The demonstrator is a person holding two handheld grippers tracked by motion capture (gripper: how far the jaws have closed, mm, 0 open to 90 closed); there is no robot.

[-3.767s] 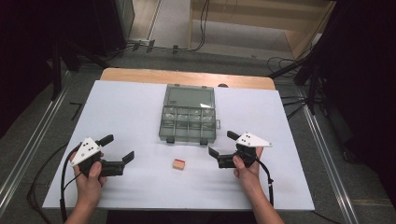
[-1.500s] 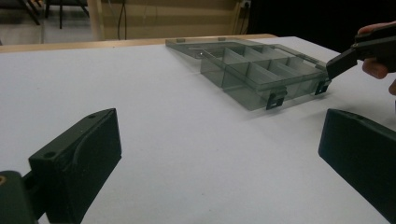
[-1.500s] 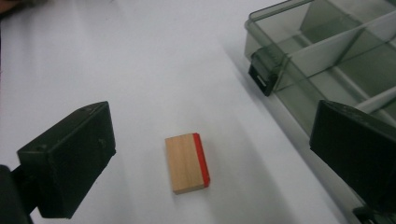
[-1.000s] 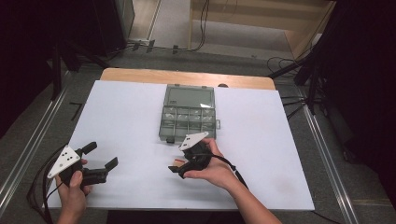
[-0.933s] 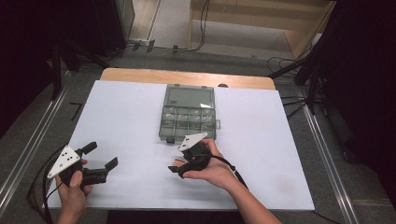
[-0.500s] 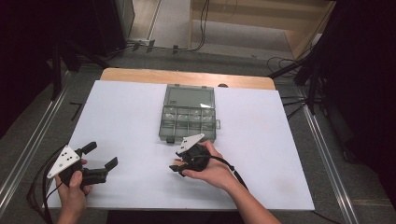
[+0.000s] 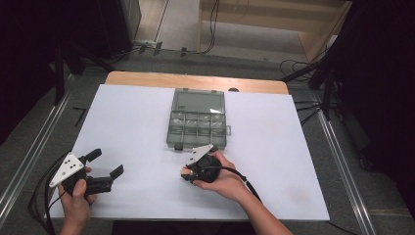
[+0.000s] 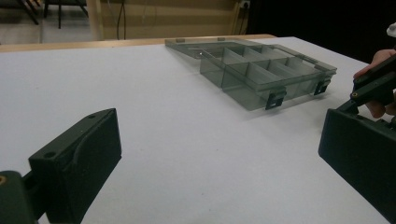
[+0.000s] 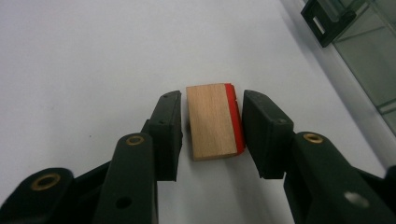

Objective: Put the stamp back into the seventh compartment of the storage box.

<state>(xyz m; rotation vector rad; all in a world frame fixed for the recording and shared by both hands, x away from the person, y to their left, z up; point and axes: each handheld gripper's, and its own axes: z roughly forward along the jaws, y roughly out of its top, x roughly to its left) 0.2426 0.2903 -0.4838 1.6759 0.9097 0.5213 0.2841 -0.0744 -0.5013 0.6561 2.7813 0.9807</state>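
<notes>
A small wooden block with one red side lies flat on the white table. My right gripper straddles it, its jaws close on both sides, with a thin gap showing at the left jaw. In the high view the right gripper sits just in front of the organizer box, and the block peeks out at its tip. My left gripper is held open near the table's front left corner, with nothing between its jaws.
A clear grey compartment box lies open at the table's middle, lid folded back, its latches facing the right gripper. The white sheet has bare room right and left of the box. Cables trail from both grippers.
Since the earliest frame the right gripper moved left onto the block and the left gripper drew back toward the front left corner. Over the last second both stay nearly still.
</notes>
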